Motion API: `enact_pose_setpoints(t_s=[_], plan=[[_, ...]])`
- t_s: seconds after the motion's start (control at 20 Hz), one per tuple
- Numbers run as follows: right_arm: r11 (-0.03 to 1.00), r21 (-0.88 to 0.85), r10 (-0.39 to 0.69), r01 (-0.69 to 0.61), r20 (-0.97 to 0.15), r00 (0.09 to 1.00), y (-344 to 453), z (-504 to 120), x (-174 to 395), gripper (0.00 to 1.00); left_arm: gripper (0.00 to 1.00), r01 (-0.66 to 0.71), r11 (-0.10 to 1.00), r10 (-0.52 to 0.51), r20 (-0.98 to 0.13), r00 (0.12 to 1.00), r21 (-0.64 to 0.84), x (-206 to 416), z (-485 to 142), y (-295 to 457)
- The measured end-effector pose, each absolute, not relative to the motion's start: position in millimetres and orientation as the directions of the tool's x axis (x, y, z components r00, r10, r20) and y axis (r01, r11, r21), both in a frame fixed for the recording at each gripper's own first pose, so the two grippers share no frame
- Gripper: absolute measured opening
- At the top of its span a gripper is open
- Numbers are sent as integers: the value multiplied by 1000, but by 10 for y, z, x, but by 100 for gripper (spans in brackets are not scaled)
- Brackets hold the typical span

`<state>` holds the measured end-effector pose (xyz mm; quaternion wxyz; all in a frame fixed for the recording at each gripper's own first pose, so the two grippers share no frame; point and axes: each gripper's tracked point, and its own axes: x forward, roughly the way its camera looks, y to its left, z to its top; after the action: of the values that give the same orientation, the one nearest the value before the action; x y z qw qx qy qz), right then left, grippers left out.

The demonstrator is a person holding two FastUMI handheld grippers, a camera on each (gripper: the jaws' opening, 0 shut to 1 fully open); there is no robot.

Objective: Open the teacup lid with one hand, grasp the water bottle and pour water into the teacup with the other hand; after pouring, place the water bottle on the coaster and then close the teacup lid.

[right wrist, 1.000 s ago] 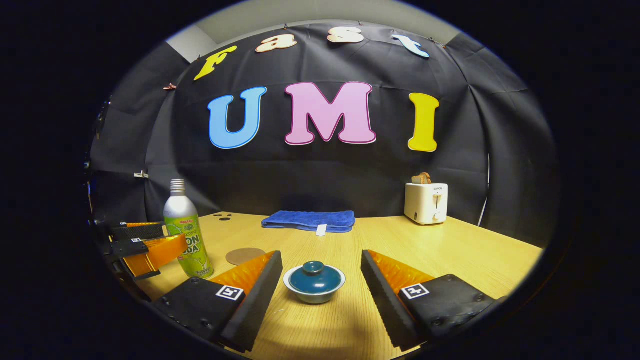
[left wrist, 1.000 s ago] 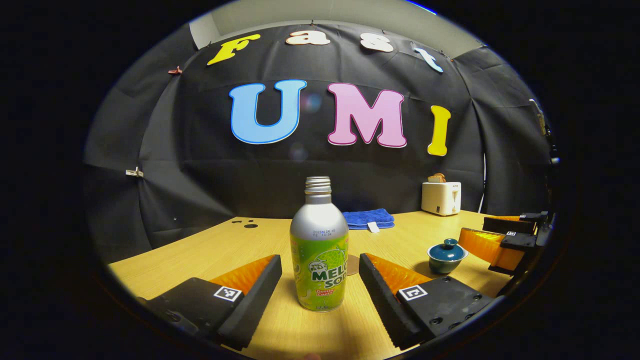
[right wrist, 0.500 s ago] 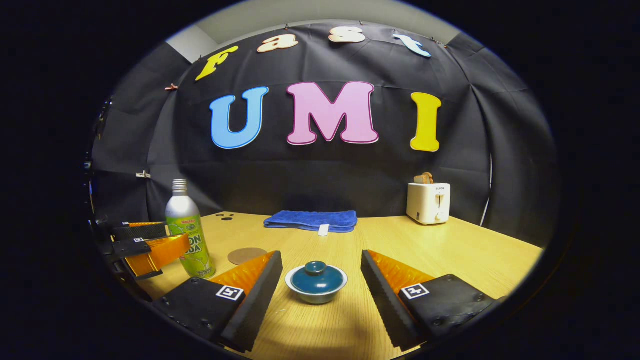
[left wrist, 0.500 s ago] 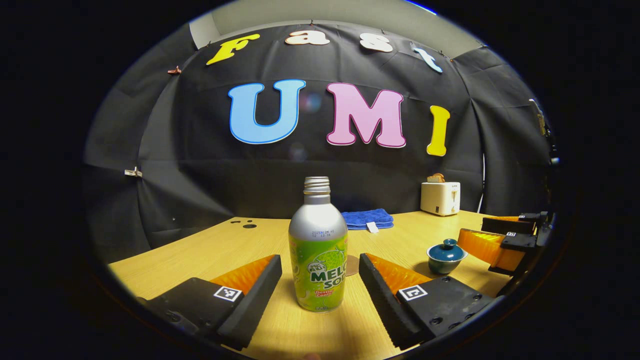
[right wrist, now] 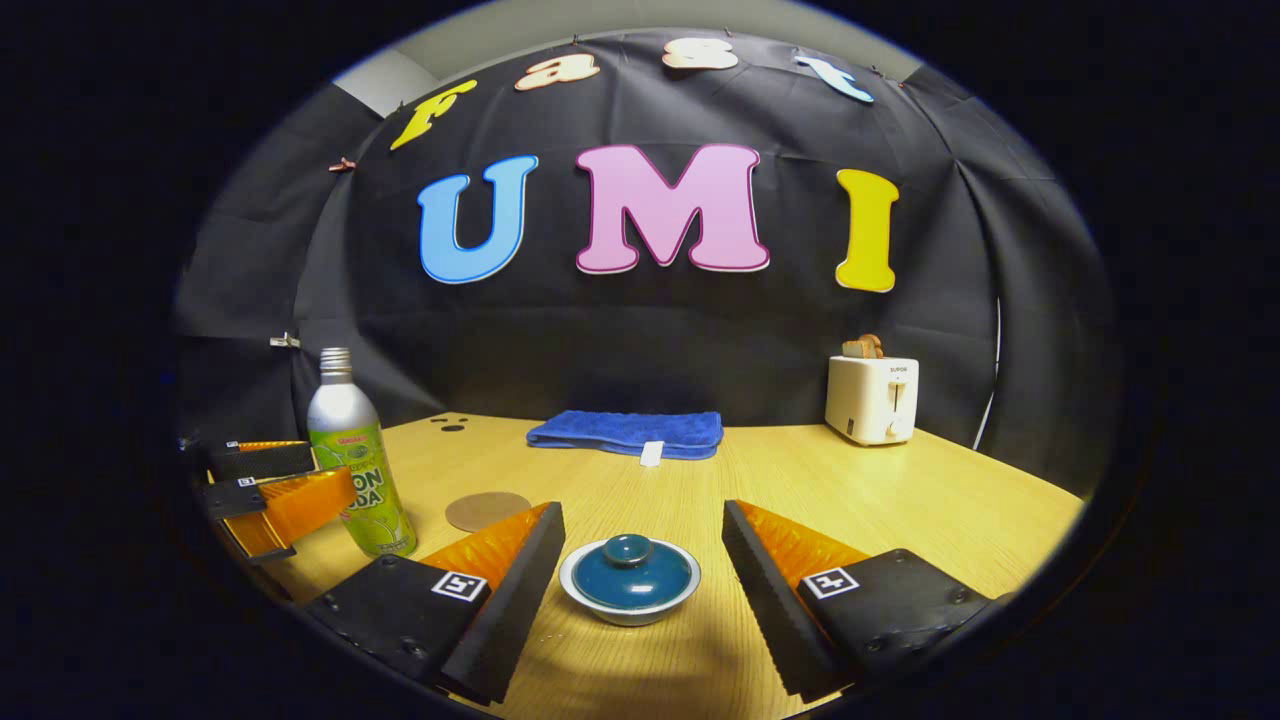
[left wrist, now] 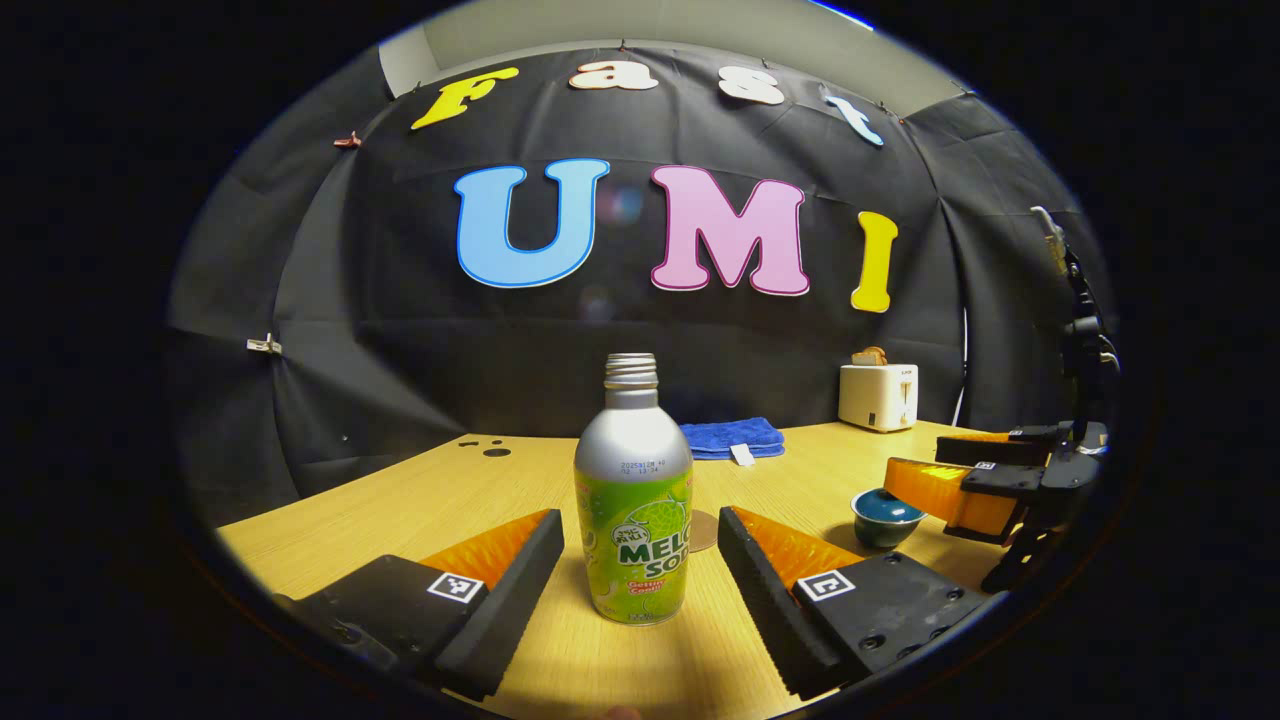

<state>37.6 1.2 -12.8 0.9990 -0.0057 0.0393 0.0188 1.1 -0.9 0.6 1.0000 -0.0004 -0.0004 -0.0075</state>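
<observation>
Teacup: the small round teal ceramic teacup with a pale rim (right wrist: 630, 583) is sitting on the worktop, its domed teal lid with a round knob (right wrist: 628, 568) resting in place on top.
Right gripper: the right gripper (right wrist: 640, 560) is hovering low with its fingers (right wrist: 510, 580) spread wide, one on each side of the teacup and neither touching it; in the left gripper view it (left wrist: 950, 480) is reaching in over the teacup (left wrist: 882, 515).
Water bottle: the silver metal bottle with a green printed label and an uncapped threaded neck (left wrist: 634, 500) is standing upright on the worktop.
Left gripper: the left gripper (left wrist: 640, 560) is waiting with its fingers (left wrist: 505, 585) held wide apart, flanking the bottle without contact.
Coaster: the flat round brown coaster (right wrist: 488, 510) is lying bare just beside the bottle (right wrist: 352, 460), between it and the teacup.
Worktop: the light wooden worktop (right wrist: 900, 510) is carrying everything.
Far edge: a folded blue towel (right wrist: 628, 432) and a white toaster with bread in its slots (right wrist: 872, 398) are sitting well apart near the black cloth wall.
</observation>
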Motion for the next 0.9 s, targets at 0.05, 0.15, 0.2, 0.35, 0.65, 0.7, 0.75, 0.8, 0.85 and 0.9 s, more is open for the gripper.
enact_pose_setpoints(t_s=[0.05, 0.15, 0.2, 0.35, 0.65, 0.7, 0.75, 0.8, 0.85, 0.9], plan=[[999, -12, 35, -36, -99, 994, 8, -149, 413, 98, 98, 15, 1000, -15, 1, 1000, -1, 11, -2, -7], [999, -24, 35, -39, -138, 990, 23, -208, 482, 98, 98, 15, 1000, -15, 1, 1000, -1, 13, 0, -5], [999, -35, 36, -42, -152, 988, 37, -231, 498, 97, 98, 15, 1000, -15, 1, 1000, -1, 13, 5, -7], [996, -71, 37, -51, -181, 983, 72, -268, 572, 81, 98, 16, 1000, -16, 1, 1000, -1, 12, -5, -7], [990, -105, 64, -92, -242, 968, 139, -351, 616, 51, 98, 22, 1000, -22, 1, 1000, -1, 10, -2, -18], [990, -101, 68, -95, -244, 967, 131, -347, 624, 46, 98, 24, 1000, -24, 2, 1000, -1, 12, 6, -19], [991, -95, 73, -99, -244, 967, 144, -344, 631, 46, 98, 24, 1000, -24, 1, 1000, -1, 18, 0, -21], [990, -95, 75, -101, -245, 967, 151, -332, 601, 46, 98, 24, 1000, -24, 1, 1000, -1, 19, 8, -21], [990, -93, 80, -105, -242, 967, 153, -358, 633, 46, 98, 24, 1000, -24, 2, 1000, -1, 13, -2, -21], [990, -94, 78, -104, -242, 967, 143, -338, 606, 41, 98, 24, 1000, -24, 1, 1000, 0, 10, 9, -21]])
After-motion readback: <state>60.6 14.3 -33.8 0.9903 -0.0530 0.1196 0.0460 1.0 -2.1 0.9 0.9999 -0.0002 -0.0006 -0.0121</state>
